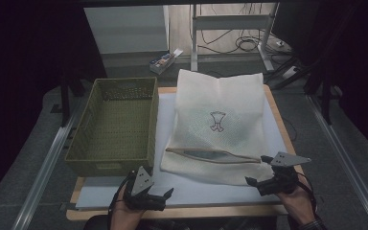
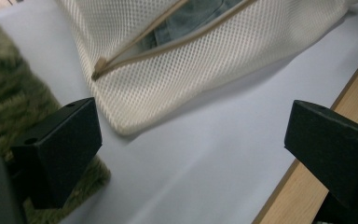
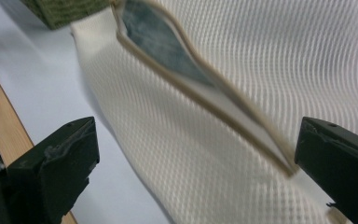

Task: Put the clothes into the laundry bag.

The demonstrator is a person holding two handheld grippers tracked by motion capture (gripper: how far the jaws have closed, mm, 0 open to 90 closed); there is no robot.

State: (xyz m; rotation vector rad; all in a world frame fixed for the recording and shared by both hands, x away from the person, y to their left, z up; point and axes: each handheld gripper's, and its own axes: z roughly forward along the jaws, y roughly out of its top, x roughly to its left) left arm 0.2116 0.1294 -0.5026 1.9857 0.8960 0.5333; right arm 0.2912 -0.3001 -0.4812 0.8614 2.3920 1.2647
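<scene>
Your two hands sit at the near edge of the table, one at each bottom corner of the mesh bag (image 1: 219,125). Your left gripper (image 1: 154,194) is low by the front of the green basket (image 1: 115,125), and its jaws stand wide apart with nothing in them. Your right gripper (image 1: 263,172) is up close to the right end of the bag's opening, and its jaws are wide too, holding nothing.

The bag lies flat on the white mat (image 1: 191,189), just right of the basket. Its zip slit (image 1: 213,155) runs across the near end and gapes a little. You can see dark blue cloth (image 3: 156,39) inside it.

It looks like you are just getting ready to take the cloth out of the bag. Next you will likely need to pinch one edge of the slit with your right gripper to hold it open. Then your left gripper can reach in for the cloth.
</scene>
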